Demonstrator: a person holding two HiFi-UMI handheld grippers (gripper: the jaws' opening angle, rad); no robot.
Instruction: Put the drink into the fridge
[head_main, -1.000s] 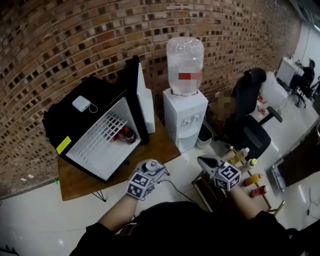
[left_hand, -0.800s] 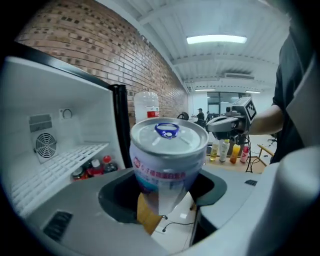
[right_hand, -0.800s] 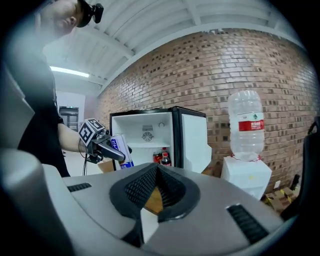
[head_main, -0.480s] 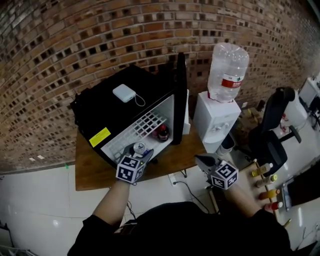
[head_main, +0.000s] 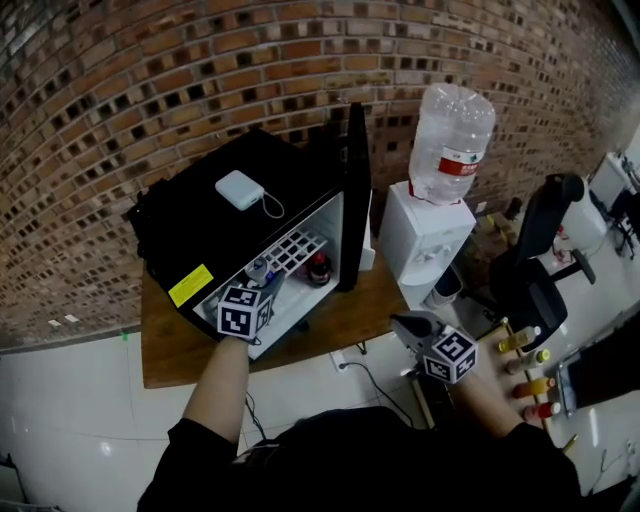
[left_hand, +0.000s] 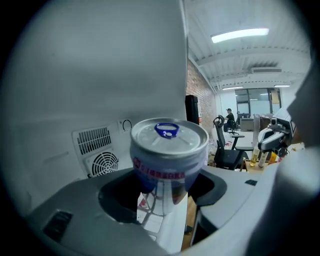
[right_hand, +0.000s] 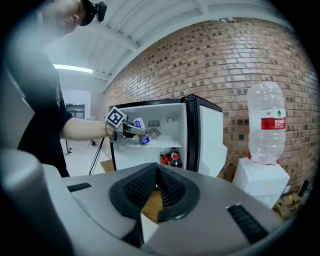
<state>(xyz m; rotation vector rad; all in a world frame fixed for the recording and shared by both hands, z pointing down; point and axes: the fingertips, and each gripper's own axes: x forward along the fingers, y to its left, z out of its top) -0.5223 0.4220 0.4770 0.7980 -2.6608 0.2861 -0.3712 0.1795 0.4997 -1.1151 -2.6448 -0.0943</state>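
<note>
Two drinks, red can (right_hand: 164, 158) and dark bottle (right_hand: 175, 160), stand low inside open fridge (head_main: 190, 230); labels unreadable. Silver can (left_hand: 169, 147), lower half hidden, clamped in left hand-held gripper (left_hand: 165, 187) at upper shelf (head_main: 297, 250) level. Jaws of right hand-held gripper (right_hand: 157, 192) together, empty.

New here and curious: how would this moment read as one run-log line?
left tool: shut on blue-tabbed silver drink can | can: at upper shelf of open black mini fridge | right tool: shut, empty

The right gripper (right_hand: 157, 175), jaws together and empty, faces the open fridge (right_hand: 176, 131), where the left gripper (right_hand: 131, 129) holds a can (right_hand: 139, 124) at the upper shelf (right_hand: 167, 144).
</note>
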